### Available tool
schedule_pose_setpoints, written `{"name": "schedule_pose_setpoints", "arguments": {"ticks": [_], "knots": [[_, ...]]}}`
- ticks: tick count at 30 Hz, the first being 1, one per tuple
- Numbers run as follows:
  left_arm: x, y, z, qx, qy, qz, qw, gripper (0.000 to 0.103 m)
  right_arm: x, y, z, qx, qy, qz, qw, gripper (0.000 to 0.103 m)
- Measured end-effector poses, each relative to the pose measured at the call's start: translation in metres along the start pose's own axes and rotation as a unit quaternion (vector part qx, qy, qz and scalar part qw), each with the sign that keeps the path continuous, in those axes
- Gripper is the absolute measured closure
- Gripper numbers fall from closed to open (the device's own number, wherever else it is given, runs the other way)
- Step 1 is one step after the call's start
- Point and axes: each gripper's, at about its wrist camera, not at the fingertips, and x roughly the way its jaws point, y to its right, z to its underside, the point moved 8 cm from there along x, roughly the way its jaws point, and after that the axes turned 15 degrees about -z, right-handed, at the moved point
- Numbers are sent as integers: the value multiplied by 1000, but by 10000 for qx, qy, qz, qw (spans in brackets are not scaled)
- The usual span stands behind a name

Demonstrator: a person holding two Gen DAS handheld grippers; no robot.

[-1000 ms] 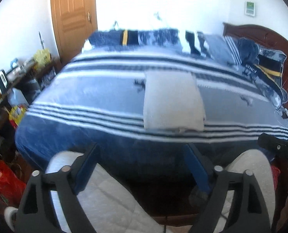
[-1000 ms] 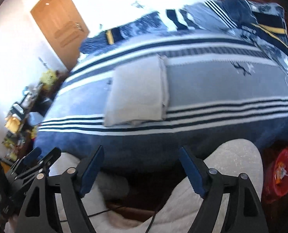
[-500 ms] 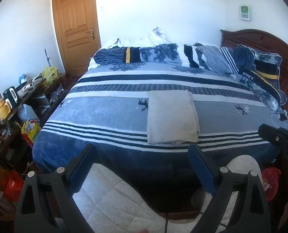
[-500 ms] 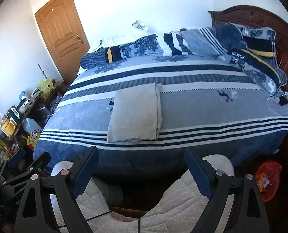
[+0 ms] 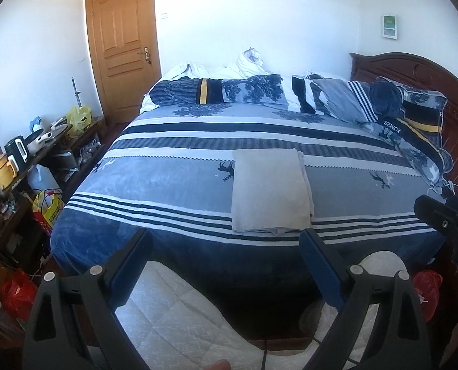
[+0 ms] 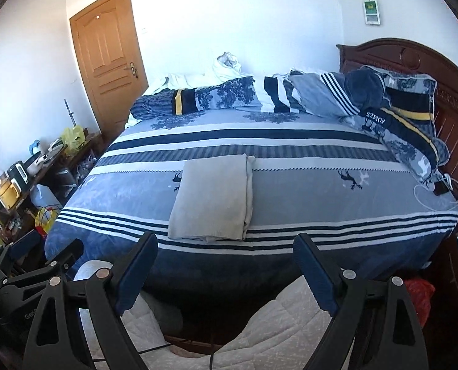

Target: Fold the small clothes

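Folded beige garment (image 5: 270,191) lies flat on striped bed (image 5: 167,182), near its front edge, long axis running away from jaws. Left gripper (image 5: 226,257) and right gripper (image 6: 226,259) both spread wide, empty, well short of garment; neither seems clearly nearer, fisheye distortion permitting.

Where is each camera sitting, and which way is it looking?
Left wrist: sits on the left gripper, facing across the bed at the folded beige cloth; its open fingers, the person's quilted trousers and the right gripper show.
Right wrist: sits on the right gripper, facing the same bed and cloth; its open fingers, the trousers and the left gripper show.
Shared: bed, cloth, door, headboard.
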Motion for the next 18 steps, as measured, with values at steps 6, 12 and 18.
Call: {"name": "schedule_pose_setpoints", "arguments": {"ticks": [6, 12, 18], "knots": [[-1, -2, -1, -13, 30, 10, 10000, 8, 0, -1, -1, -81, 10, 56, 10000, 11], [-3, -1, -2, 4, 54, -6, 10000, 8, -1, -1, 0, -105, 0, 99, 9999, 11], [-6, 2, -3, 29, 68, -7, 10000, 8, -1, -1, 0, -145, -9, 122, 9998, 11]]}}
